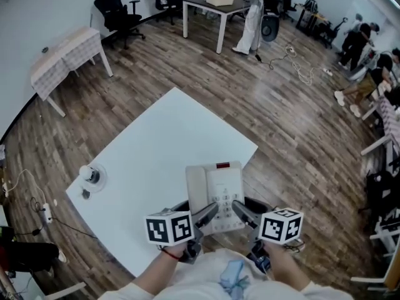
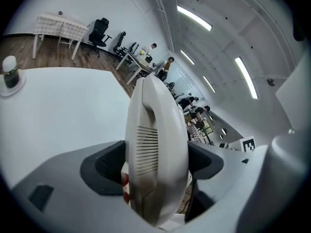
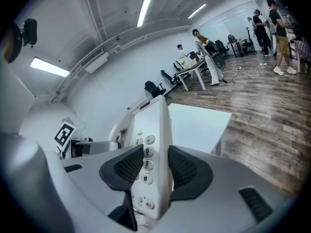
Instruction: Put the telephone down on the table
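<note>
Both grippers are holding the telephone point(image 1: 215, 192) between them, close in front of the person and over the near right edge of the table point(image 1: 156, 145). The left gripper point(image 1: 208, 215) is clamping the handset side: in its own view the dark pads are pressing on opposite faces of the handset, with the jaws standing wide around that thick end. The right gripper point(image 1: 241, 212) is gripping the thinner keypad side, one pad lying on the keys beside 6, 9 and #, the other pressing the underside, so its jaws are standing narrower. The telephone is pointing away from the person, red strip at its far end.
</note>
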The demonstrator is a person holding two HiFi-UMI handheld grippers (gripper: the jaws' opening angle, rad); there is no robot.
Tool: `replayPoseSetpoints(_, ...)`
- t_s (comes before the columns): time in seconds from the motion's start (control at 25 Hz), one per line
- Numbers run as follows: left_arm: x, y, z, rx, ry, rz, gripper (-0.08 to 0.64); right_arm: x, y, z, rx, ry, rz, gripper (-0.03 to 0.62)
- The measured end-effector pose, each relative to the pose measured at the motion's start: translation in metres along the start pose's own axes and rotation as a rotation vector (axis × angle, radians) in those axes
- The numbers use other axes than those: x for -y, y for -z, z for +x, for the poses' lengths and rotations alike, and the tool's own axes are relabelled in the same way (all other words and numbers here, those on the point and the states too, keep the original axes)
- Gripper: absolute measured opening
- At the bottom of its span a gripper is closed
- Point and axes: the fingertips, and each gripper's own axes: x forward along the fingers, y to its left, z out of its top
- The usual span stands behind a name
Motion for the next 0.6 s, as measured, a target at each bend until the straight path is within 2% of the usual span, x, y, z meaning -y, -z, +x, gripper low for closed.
replayPoseSetpoints(0.24,-0.038,-0.030,-0.032,0.075,-0.049,-0.043,0.383,-0.037,-0.012,0.048,-0.056,-0.057,-0.057,0.183)
replayPoseSetpoints(0.6,-0.085,-0.051,-0.077,0.224,-0.151,-0.161,0.383,-0.087,-0.018,0.109,-0.188,-0.189,-0.165,0.183)
